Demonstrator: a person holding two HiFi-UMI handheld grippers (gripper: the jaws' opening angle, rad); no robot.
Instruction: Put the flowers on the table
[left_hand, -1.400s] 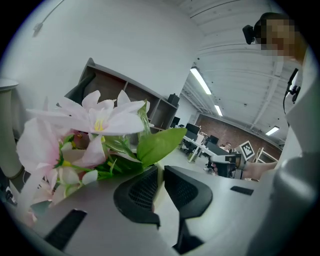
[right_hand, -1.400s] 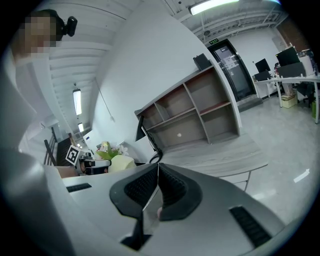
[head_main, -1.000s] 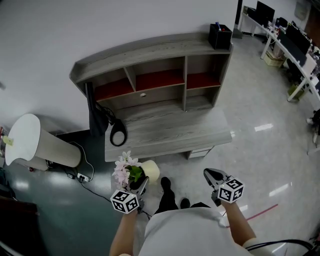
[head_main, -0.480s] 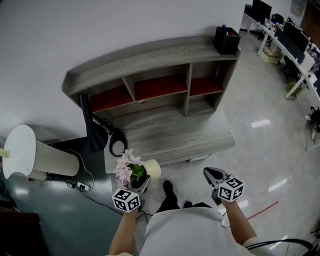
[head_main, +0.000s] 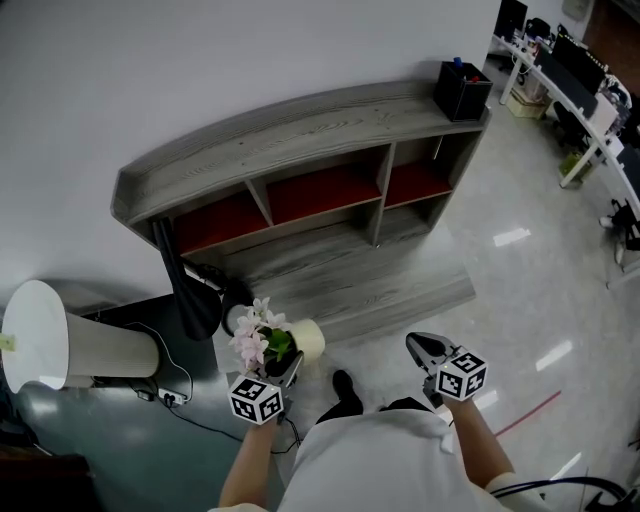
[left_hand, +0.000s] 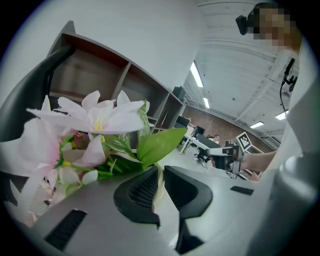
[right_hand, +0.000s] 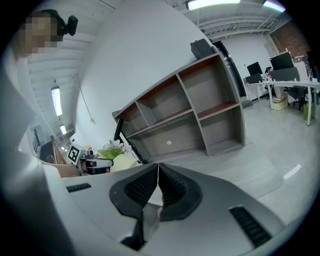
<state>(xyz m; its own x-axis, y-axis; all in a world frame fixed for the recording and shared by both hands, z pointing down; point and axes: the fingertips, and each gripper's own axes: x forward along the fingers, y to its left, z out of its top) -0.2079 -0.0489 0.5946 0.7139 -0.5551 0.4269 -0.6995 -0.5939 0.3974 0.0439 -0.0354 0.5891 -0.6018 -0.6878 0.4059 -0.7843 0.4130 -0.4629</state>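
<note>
A cream pot (head_main: 304, 340) of pink flowers (head_main: 250, 338) with green leaves hangs in front of me, just short of the grey wooden table (head_main: 400, 290). My left gripper (head_main: 284, 368) is shut on the pot's rim. In the left gripper view the blossoms (left_hand: 95, 120) fill the left side, and a pale strip of rim shows between the two pads of the left gripper (left_hand: 161, 176). My right gripper (head_main: 424, 350) hangs to the right, shut and empty. The right gripper view shows this gripper (right_hand: 158, 172) with its pads touching, and the potted flowers (right_hand: 116, 150) at the far left.
The table carries a shelf unit (head_main: 300, 150) with red-backed compartments and a black box (head_main: 462, 88) on top. A dark cloth (head_main: 190, 295) and a round black ring (head_main: 236, 318) sit at its left end. A white cone-shaped object (head_main: 40, 335) and a power strip (head_main: 166, 397) lie left. Office desks (head_main: 590, 110) stand far right.
The table and shelf have come nearer and slid in the head view as I move toward them. Both grippers keep their places, the left still holding the pot.
</note>
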